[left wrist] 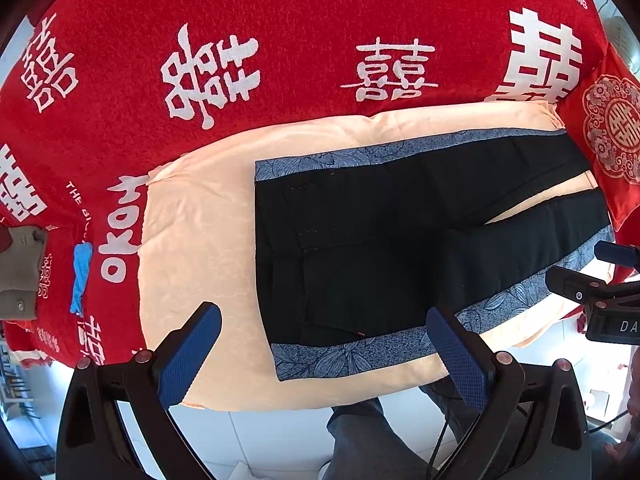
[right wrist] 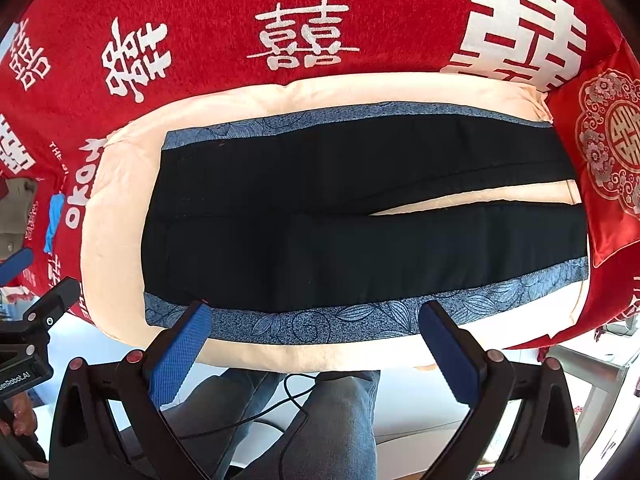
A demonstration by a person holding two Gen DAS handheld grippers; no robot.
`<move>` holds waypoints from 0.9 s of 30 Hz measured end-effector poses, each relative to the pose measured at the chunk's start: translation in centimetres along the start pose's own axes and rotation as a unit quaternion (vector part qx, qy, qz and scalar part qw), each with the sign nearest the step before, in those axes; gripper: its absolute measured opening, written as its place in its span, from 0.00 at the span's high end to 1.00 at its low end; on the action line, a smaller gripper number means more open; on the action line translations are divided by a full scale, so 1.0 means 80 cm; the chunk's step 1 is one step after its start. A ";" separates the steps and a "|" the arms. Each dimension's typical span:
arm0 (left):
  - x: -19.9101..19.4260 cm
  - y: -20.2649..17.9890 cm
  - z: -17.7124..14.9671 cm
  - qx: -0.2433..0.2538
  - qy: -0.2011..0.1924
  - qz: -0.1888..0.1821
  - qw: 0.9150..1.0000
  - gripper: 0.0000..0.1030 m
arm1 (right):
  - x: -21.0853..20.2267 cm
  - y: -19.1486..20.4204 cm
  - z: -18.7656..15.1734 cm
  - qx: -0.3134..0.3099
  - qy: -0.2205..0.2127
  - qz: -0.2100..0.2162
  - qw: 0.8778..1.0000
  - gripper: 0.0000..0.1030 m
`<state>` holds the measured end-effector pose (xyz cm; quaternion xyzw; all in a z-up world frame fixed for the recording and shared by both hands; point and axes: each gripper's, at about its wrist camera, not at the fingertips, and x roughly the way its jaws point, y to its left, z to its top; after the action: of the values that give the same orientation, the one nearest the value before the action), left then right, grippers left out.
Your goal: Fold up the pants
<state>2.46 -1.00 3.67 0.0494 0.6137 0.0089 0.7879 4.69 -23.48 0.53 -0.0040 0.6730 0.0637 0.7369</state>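
Note:
Black pants point(left wrist: 380, 240) with blue floral side stripes lie flat and spread out on a cream towel point(left wrist: 200, 220), waistband to the left, legs running right with a narrow gap between them. They also show in the right wrist view point(right wrist: 340, 220). My left gripper point(left wrist: 324, 320) is open and empty, hovering above the near edge of the pants by the waist. My right gripper point(right wrist: 316, 312) is open and empty, above the near blue stripe point(right wrist: 320, 326) at mid-leg. The right gripper also shows at the left view's right edge point(left wrist: 600, 292).
The towel point(right wrist: 116, 184) lies on a red blanket point(left wrist: 300, 40) with white characters. A red embroidered cushion point(right wrist: 612, 152) sits by the leg ends. A blue item point(left wrist: 80, 276) and a grey garment point(left wrist: 20, 276) lie at the left. The person's legs and cables point(right wrist: 320, 420) are below the bed edge.

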 end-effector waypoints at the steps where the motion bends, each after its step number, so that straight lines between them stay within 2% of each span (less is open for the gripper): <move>1: 0.001 0.000 0.000 0.000 0.001 0.001 1.000 0.00 | 0.000 0.000 0.000 0.000 0.000 0.000 1.000 0.00; 20: 0.003 -0.030 0.011 0.001 0.014 0.016 1.000 0.00 | 0.009 -0.027 0.010 0.004 0.013 0.008 1.000 0.00; 27: -0.004 -0.050 0.006 -0.034 0.023 0.027 0.999 0.00 | 0.008 -0.048 0.013 -0.020 0.019 0.015 1.000 0.00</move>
<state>2.66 -5.07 3.74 0.0387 0.6293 0.0518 0.7744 6.12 -27.13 -0.31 -0.0100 0.6851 0.0881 0.7230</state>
